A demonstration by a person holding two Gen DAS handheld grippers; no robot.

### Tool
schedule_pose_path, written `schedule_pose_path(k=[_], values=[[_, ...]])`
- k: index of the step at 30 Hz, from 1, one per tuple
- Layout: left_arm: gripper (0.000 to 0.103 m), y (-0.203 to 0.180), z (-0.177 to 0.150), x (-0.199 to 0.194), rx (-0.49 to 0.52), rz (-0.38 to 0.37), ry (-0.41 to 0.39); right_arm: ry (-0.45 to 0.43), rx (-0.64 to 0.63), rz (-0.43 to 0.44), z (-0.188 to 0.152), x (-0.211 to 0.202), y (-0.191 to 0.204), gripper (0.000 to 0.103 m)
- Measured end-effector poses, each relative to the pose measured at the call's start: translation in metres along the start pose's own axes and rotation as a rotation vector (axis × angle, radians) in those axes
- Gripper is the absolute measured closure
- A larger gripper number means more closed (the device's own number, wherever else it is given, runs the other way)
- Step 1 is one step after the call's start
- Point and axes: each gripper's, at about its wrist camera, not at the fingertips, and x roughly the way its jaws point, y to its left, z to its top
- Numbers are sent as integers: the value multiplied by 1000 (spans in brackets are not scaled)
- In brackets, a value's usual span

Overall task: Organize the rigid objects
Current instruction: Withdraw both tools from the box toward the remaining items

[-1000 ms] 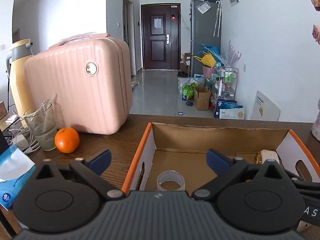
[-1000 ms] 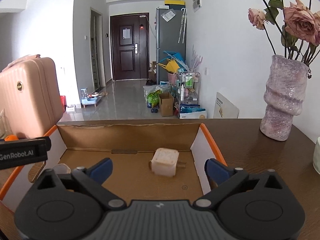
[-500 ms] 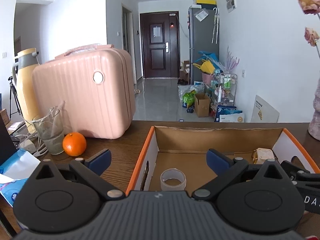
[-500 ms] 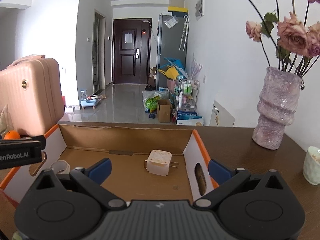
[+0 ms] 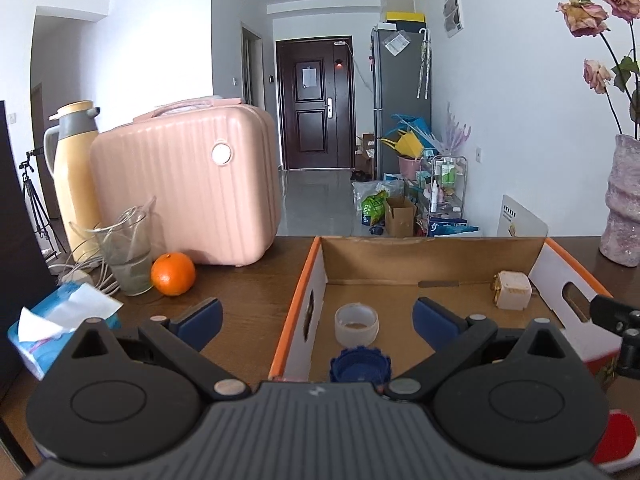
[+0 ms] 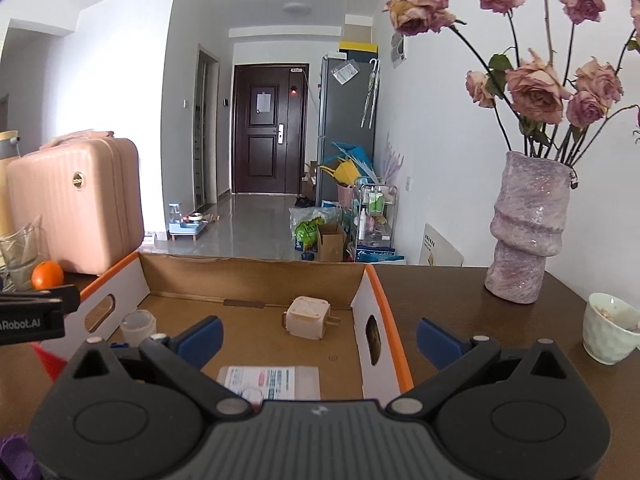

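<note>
An open cardboard box (image 5: 432, 254) (image 6: 248, 280) with orange edges sits on the dark wooden table. Inside it lie a clear tape roll (image 5: 356, 323) (image 6: 138, 326), a cream plug adapter (image 5: 512, 290) (image 6: 308, 317), a blue bottle cap (image 5: 360, 364) and a flat white packet (image 6: 270, 382). My left gripper (image 5: 316, 314) is open above the box's near left corner, straddling its left wall. Held over the box's near right side, my right gripper (image 6: 318, 334) is also open and straddles the right wall. Neither holds anything.
Left of the box stand a pink hard case (image 5: 188, 184), an orange (image 5: 173, 273), a glass (image 5: 122, 254), a yellow thermos (image 5: 74, 168) and a tissue pack (image 5: 60, 320). To the right are a purple vase of roses (image 6: 528, 228) and a pale cup (image 6: 610, 334).
Both grippers have pulled back and risen, so more of the box's near floor shows, including the blue cap and the white packet. Both stay open.
</note>
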Motion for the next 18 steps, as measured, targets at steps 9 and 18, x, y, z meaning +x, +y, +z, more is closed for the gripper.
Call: schedule_pose_path(k=[9,18], values=[[0,11,-22,-30,20,6,4,8,-46,14,-27,-34,4,0],[0,19,-45,-58,32,-3,24,26,-72,43,-52,-65,12,0]])
